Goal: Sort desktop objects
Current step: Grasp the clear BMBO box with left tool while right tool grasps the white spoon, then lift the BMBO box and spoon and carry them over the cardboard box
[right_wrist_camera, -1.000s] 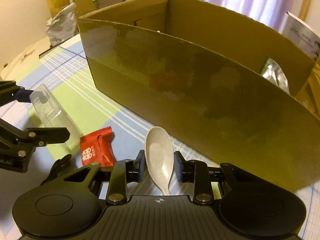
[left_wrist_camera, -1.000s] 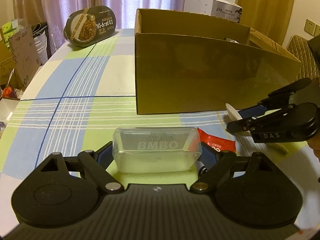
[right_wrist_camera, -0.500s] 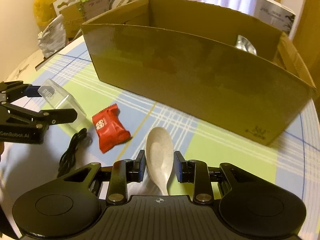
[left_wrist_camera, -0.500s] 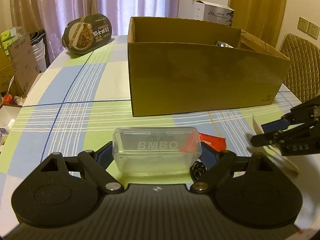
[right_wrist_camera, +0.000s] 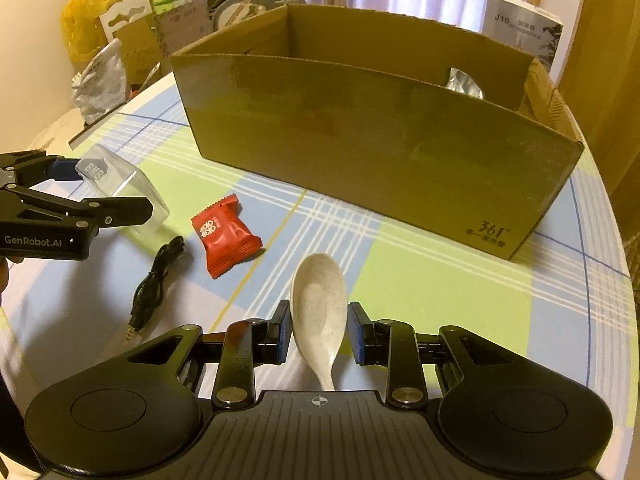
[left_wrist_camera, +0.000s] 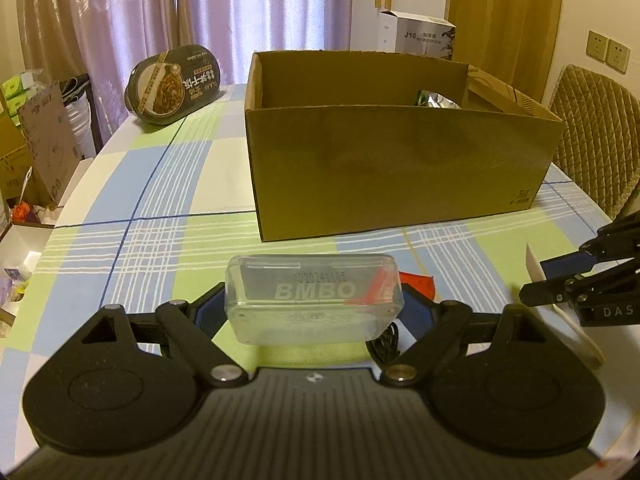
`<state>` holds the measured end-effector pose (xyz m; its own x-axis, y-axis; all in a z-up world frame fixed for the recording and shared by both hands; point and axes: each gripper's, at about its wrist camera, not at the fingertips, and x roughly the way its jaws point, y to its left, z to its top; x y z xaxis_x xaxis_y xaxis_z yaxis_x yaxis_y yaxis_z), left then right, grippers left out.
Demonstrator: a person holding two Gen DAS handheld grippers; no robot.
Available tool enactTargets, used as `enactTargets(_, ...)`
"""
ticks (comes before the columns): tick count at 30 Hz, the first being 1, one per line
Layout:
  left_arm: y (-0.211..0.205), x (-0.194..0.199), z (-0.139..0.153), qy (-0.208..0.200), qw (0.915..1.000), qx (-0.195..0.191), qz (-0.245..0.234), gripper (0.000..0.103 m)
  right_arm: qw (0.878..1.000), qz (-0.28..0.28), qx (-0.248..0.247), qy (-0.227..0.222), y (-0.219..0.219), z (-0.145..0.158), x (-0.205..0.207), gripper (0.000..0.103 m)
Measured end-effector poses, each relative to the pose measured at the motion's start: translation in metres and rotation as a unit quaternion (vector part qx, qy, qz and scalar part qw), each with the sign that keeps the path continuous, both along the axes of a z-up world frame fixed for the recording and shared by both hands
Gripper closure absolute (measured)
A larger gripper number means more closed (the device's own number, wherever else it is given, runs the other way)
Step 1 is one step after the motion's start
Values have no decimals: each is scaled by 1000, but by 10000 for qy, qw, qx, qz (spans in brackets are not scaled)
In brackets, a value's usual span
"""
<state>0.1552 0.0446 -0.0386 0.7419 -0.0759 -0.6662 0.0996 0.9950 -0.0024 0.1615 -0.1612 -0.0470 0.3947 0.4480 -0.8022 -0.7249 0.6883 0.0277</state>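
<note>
— Clear plastic, that is what the left tongs [left_wrist_camera: 314,312] are clamped on: one see-through case [left_wrist_camera: 314,300] with BMBO printed on it, squeezed between the blue pads and carried above the checked tablecloth [left_wrist_camera: 168,216].

— And the right tongs [right_wrist_camera: 319,334]?

— Holding one pale speckled spoon [right_wrist_camera: 319,308], bowl forward toward twelve o'clock, handle running back under the camera. The jaws stand narrow, a pad at each side of the bowl.

— What lies on the cloth near them?

— In the right wrist view, one red candy packet [right_wrist_camera: 224,236] at about eleven o'clock from the spoon, and one black audio cable [right_wrist_camera: 154,280] with a bare plug at about ten o'clock. They are near each other but apart. The left tongs and the case sit further out at nine to ten o'clock.

— Containers?

— One open cardboard box [left_wrist_camera: 400,176] straight ahead at twelve o'clock in both views, standing on the cloth. Inside, toward its far right corner, one silvery foil bag [left_wrist_camera: 438,101] pokes up; the near wall hides the rest of the interior. That wall stands between both tongs and the inside.

— Anything else around?

— One dark oval noodle bowl [left_wrist_camera: 174,84] tipped up at ten o'clock in the left wrist view, one white carton marked J10 [left_wrist_camera: 424,36] behind the box, a padded chair [left_wrist_camera: 596,136] at two o'clock, and curtains [left_wrist_camera: 120,12] behind.
</note>
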Motion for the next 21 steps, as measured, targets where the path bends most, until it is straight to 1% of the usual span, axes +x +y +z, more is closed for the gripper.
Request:
enactTargets(7, -3, -6, 11, -72, 10000, 45, -36, 18, 9999, -34, 83, -83, -5, 9, -4, 77)
enactTargets(21, -8, -11, 25, -78, 9999, 115, -69, 18, 9993, -142, 256, -218, -16, 28, -1, 77)
